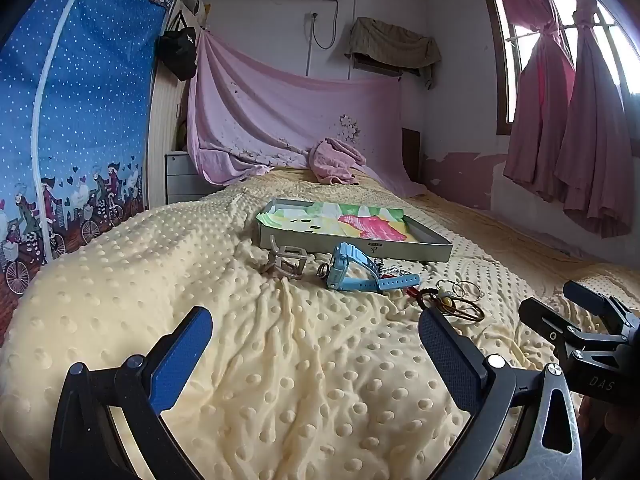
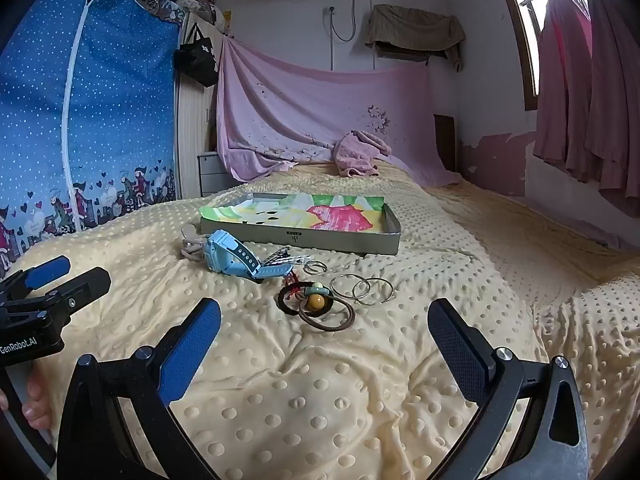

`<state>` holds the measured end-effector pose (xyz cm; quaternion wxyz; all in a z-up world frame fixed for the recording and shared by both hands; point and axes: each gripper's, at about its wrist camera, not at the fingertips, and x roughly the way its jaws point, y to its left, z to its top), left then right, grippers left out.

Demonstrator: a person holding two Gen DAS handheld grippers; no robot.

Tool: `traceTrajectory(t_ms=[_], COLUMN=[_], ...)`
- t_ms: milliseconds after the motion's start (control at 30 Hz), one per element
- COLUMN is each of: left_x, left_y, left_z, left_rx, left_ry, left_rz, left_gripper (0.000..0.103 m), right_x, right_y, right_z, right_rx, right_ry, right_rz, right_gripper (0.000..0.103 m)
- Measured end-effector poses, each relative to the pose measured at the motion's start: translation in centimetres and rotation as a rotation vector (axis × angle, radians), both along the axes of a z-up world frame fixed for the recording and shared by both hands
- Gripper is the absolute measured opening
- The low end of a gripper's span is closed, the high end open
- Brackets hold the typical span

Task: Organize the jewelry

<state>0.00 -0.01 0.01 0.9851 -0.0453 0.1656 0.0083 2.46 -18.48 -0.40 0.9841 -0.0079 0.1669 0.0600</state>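
Note:
A grey box (image 1: 424,251) (image 2: 394,236) lined with colourful paper lies on the yellow dotted bedspread. In front of it lie a beige hair claw (image 1: 289,261) (image 2: 191,245), a blue watch (image 1: 352,270) (image 2: 230,258), silver hoops (image 2: 362,289) (image 1: 460,289), brown hair ties with an amber bead (image 2: 316,302) (image 1: 452,304) and a small pair of rings (image 2: 315,267). My left gripper (image 1: 316,350) is open and empty, short of the watch. My right gripper (image 2: 324,342) is open and empty, just short of the hair ties. Each gripper shows in the other's view, the right one (image 1: 560,304) and the left one (image 2: 64,276).
A crumpled pink towel (image 1: 336,160) lies at the far end of the bed by a hanging pink sheet. A blue dotted wardrobe cover (image 1: 80,120) stands on the left with grey drawers (image 1: 182,178). Pink curtains (image 1: 572,128) hang on the right.

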Motion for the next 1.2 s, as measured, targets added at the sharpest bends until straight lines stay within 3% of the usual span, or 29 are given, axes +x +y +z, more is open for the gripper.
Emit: traceTrajectory(t_ms=[1200], left_x=[0.03], left_y=[-0.01], left_z=[-0.04], left_rx=[-0.007], left_ry=[0.008], left_rz=[0.003], left_gripper=[0.103], right_x=[-0.05], right_y=[0.09], right_z=[-0.02], right_rx=[-0.002], right_ry=[-0.004], right_rz=[0.0], right_gripper=[0.102])
